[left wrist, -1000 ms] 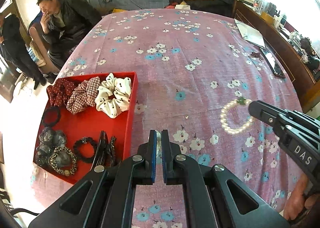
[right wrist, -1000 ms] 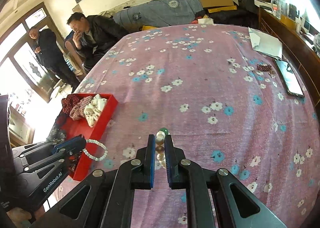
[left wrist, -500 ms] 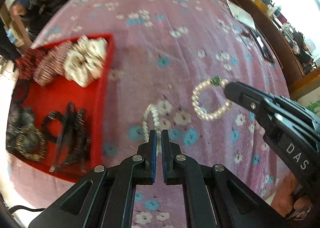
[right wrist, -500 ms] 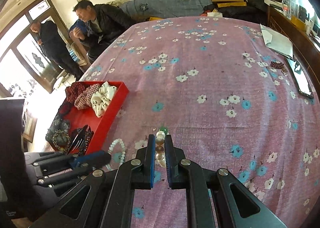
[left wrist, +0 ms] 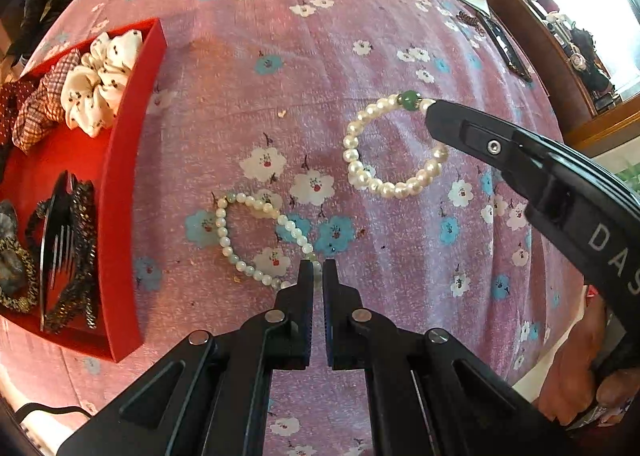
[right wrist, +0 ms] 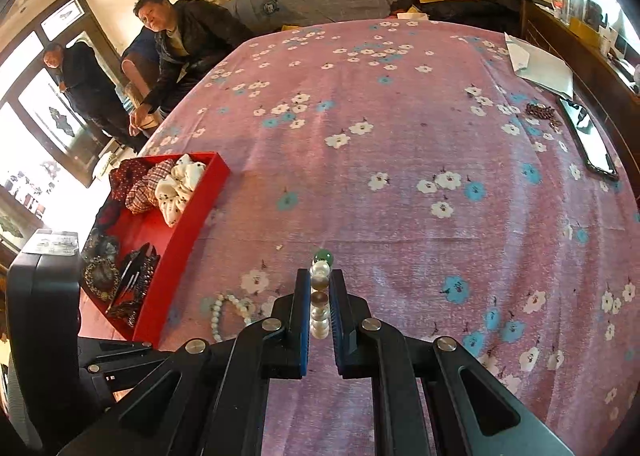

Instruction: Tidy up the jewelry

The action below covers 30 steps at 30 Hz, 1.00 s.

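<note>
My left gripper (left wrist: 318, 276) is shut on the near end of a pale bead bracelet (left wrist: 240, 232) that lies on the pink flowered cloth. My right gripper (right wrist: 320, 296) is shut on a white pearl bracelet with a green bead (right wrist: 320, 284); in the left wrist view that bracelet (left wrist: 360, 172) hangs from the right gripper (left wrist: 434, 112) above the cloth. The pale bracelet also shows in the right wrist view (right wrist: 218, 312), beside the red tray (right wrist: 180, 240). The red tray (left wrist: 120, 192) stands left of both bracelets.
The tray holds scrunchies (left wrist: 100, 80), black hair clips (left wrist: 64, 240) and beaded bands. A phone (right wrist: 588, 140), dark beads (right wrist: 540, 112) and papers (right wrist: 540, 64) lie at the far right. Two people (right wrist: 176, 40) are beyond the table's left side.
My left gripper has come down and forward and closed on the pale bracelet, which was earlier out of its grasp on the cloth. My right gripper still holds the pearl bracelet.
</note>
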Tool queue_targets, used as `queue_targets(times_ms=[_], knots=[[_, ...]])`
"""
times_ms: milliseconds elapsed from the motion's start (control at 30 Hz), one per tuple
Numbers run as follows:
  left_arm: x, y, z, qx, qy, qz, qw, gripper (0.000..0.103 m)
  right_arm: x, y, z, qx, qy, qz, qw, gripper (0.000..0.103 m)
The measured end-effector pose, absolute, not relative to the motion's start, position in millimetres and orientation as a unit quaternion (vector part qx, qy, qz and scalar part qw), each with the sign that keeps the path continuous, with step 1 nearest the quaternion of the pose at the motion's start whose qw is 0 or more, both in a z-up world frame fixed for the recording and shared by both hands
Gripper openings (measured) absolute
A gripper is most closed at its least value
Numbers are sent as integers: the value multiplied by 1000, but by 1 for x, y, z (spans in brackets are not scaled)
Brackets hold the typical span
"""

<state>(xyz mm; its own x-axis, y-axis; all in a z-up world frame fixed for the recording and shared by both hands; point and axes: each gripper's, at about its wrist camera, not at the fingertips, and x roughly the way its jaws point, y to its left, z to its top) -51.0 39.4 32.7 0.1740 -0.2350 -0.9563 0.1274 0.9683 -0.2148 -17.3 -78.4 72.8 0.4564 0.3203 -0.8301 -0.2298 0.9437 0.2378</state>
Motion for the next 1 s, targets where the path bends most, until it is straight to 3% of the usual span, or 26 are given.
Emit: queue_targets(times_ms=[1000], knots=[[-61, 34, 41, -73, 629, -110, 767, 4, -22, -94, 83, 44, 485, 167, 857, 10]])
